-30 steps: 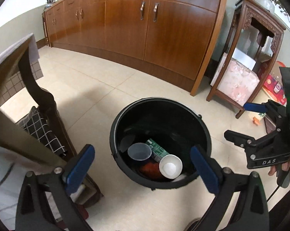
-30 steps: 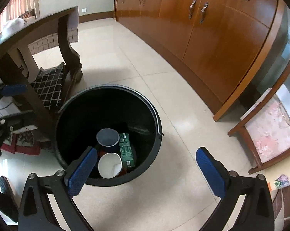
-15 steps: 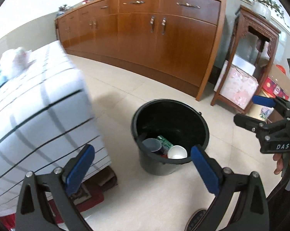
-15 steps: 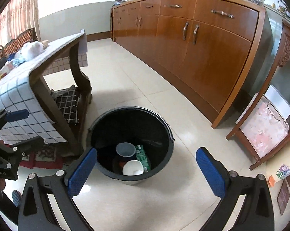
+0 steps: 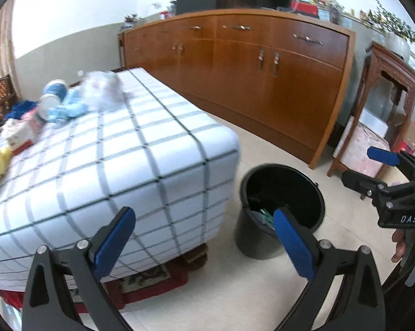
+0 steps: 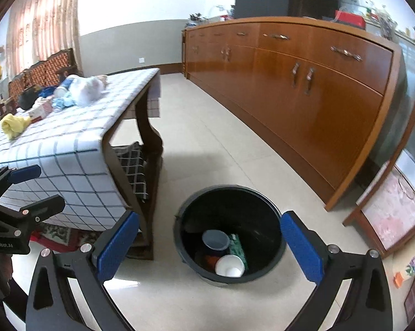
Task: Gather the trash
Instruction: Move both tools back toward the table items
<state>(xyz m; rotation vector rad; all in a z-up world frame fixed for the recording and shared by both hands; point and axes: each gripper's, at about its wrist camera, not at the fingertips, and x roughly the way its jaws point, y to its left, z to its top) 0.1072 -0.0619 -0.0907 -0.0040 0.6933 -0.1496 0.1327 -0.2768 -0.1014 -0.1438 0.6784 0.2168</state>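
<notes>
Your left gripper (image 5: 204,237) and right gripper (image 6: 210,244) are both hanging spread, gripping nothing. The black bin (image 6: 265,207) is sitting beside the checked table (image 6: 69,138), holding cups.

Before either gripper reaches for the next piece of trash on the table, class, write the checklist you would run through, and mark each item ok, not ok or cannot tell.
1. Left gripper open and empty: ok.
2. Right gripper open and empty: ok.
3. Black bin upright on the floor beside the table: ok.
4. Room left in the bin: ok; only a grey cup, a white cup and a green packet lie at the bottom.
5. Trash remaining on the table: ok; a yellow crumpled item and a clear plastic bag are there.
6. Which table items count as trash: cannot tell.
</notes>
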